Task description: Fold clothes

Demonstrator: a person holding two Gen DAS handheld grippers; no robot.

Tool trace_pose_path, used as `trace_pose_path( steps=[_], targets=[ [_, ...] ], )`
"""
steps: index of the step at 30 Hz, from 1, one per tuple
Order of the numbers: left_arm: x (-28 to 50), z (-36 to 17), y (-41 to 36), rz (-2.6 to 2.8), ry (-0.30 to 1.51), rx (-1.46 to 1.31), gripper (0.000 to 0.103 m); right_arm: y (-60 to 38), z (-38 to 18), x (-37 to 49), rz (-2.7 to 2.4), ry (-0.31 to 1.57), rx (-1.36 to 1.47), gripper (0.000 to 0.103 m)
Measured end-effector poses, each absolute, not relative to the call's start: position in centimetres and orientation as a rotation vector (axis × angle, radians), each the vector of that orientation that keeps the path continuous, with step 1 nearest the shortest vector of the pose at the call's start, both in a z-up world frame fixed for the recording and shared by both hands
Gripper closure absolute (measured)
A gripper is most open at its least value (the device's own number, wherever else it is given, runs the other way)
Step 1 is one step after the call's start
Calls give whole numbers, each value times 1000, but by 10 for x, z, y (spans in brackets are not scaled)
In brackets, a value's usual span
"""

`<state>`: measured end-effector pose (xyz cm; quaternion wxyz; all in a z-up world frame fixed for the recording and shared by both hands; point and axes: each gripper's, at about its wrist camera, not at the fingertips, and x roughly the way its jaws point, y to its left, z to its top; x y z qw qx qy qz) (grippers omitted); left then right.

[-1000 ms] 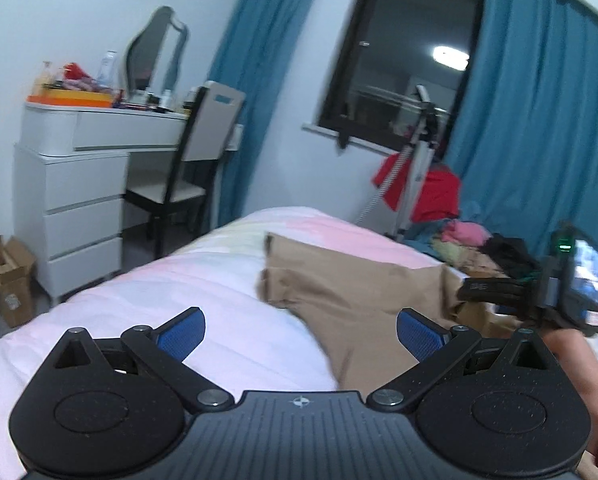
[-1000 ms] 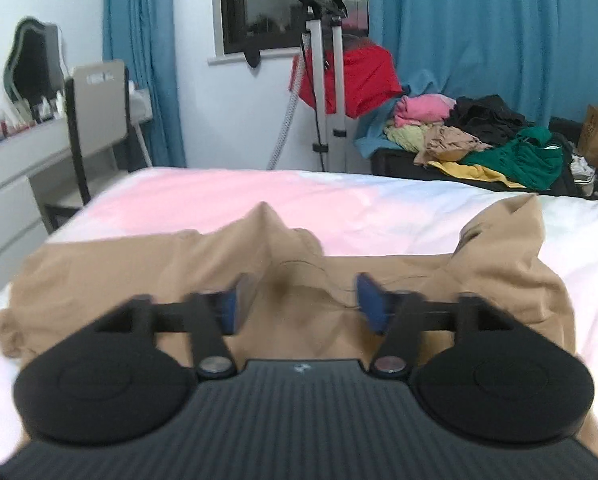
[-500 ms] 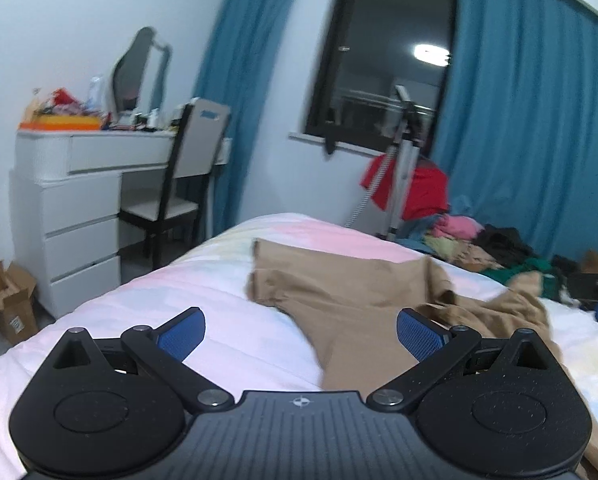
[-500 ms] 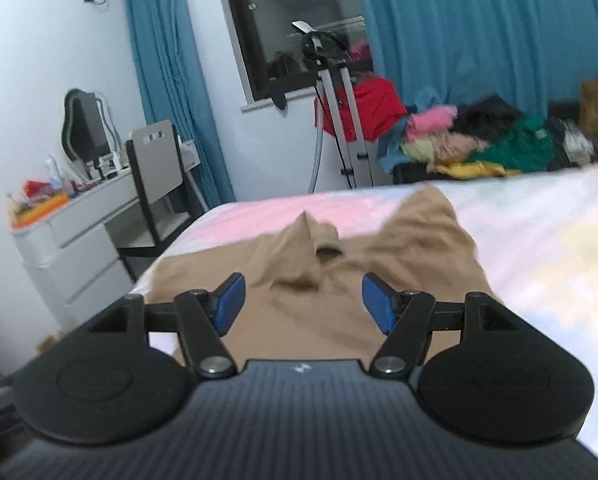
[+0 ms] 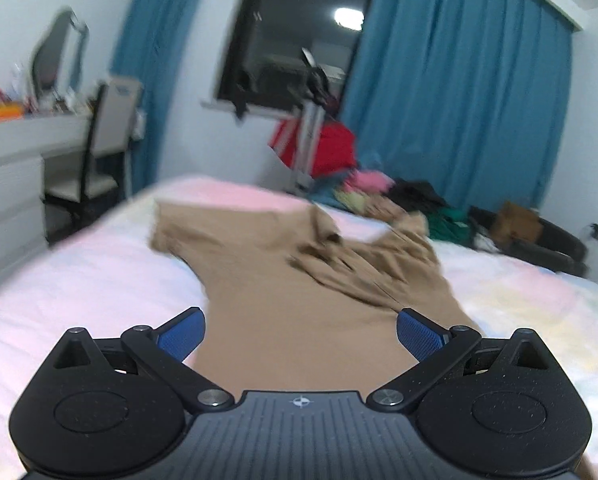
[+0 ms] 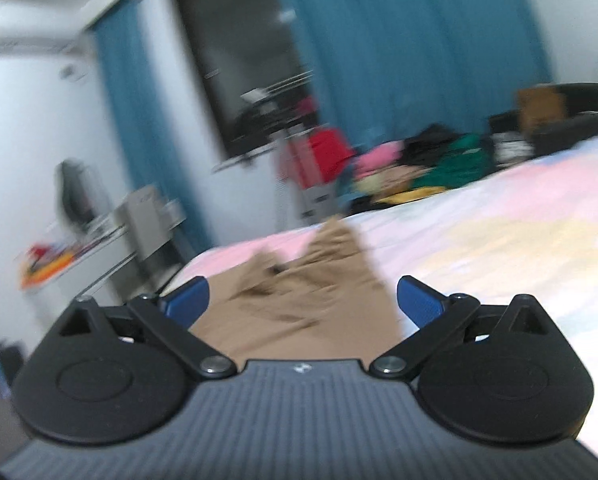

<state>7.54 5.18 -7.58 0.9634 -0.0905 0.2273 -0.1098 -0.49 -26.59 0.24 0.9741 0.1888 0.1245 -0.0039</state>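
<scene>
Both grippers, the left gripper [image 5: 300, 330] and the right gripper [image 6: 301, 299], hang with blue-padded fingers spread wide and nothing between them, each looking along the tan short-sleeved cotton shirt [image 5: 299, 280] that lies ahead of and beneath them on the pale pink and white quilted bed [image 5: 79, 280]. Its near body lies smooth while the collar end farther ahead is rumpled, its right sleeve bunched inward. Held clear and apart like this, they look poised to pick fresh grasp points, probably flattening that bunched part before any fold.

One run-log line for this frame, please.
stage: pre-grasp | left gripper: open, empty | right gripper: open, empty | tan cloth garment: rumpled, unfolded on pink-white bed
</scene>
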Motion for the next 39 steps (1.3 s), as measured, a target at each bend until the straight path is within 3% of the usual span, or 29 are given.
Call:
trace_pose_path(
  steps=[4,10,19,25,28,39],
  targets=[
    [73,-93,19,-380,588,-242,1,-320,-3,-14,-152,215,514,1],
    [69,-115,-52,-609,759,-341,11,-357,-15,-17,-211,188,604,1],
    [58,-154,-133,-872,909,-428,54,-381,-33,-18,-229,178,644,1],
    [58,-180,-155,-837,944,-276,64,-382,-40,-11,-210,209,663,1],
    [60,-186,-156,-802,953,-251,99,-376,-41,-6,-197,230,642,1],
    [59,-144,-107,-826,910,-480,100,-370,-46,1,-224,279,617,1]
  ],
)
